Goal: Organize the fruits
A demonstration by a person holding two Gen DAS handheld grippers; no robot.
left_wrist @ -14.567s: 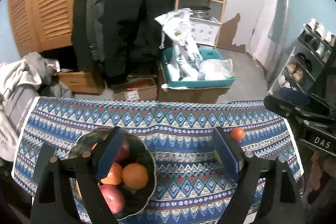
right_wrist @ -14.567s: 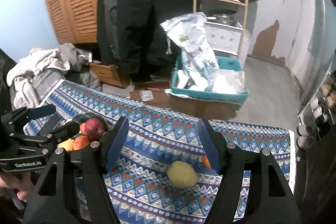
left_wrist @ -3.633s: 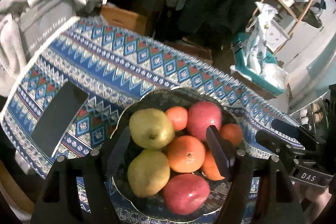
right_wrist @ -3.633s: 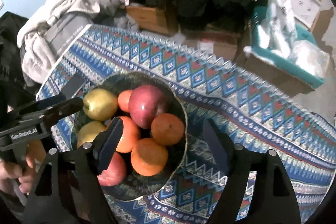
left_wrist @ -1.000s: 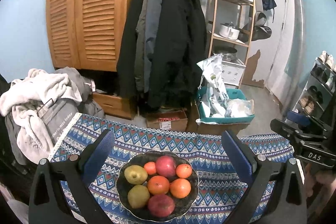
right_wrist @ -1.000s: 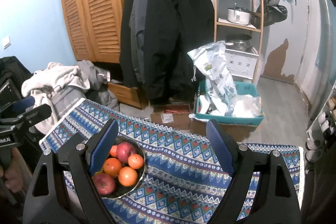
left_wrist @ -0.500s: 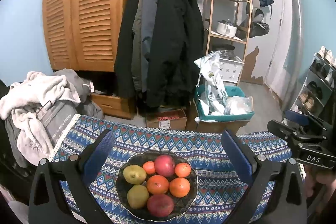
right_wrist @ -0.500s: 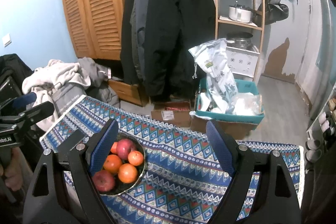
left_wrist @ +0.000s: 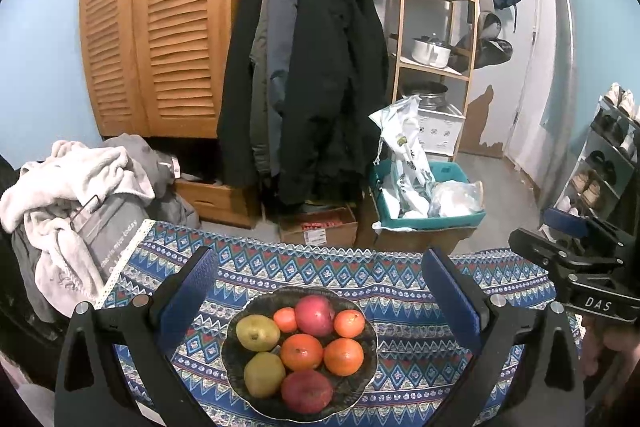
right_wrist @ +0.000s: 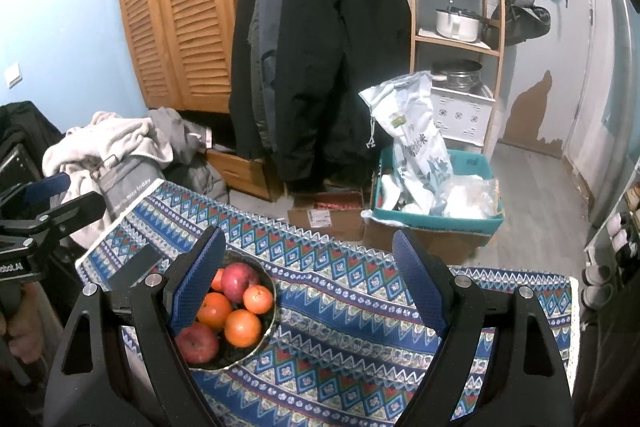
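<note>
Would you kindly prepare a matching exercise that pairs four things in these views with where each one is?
Things:
1. bowl of fruit
2. dark coats
3. printed white bag
4. metal pot

Places:
A. on the wooden shelf unit
B. standing in the teal bin
C. on the patterned tablecloth
D. hanging from the rail

Pairs: 1-C, 2-D, 3-B, 4-A

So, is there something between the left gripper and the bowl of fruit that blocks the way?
Nothing visible does. The left gripper is open and empty, and the bowl with the fruit shows unobstructed between its fingers on the patterned tablecloth. The right gripper, also open, is off to the side.
</note>
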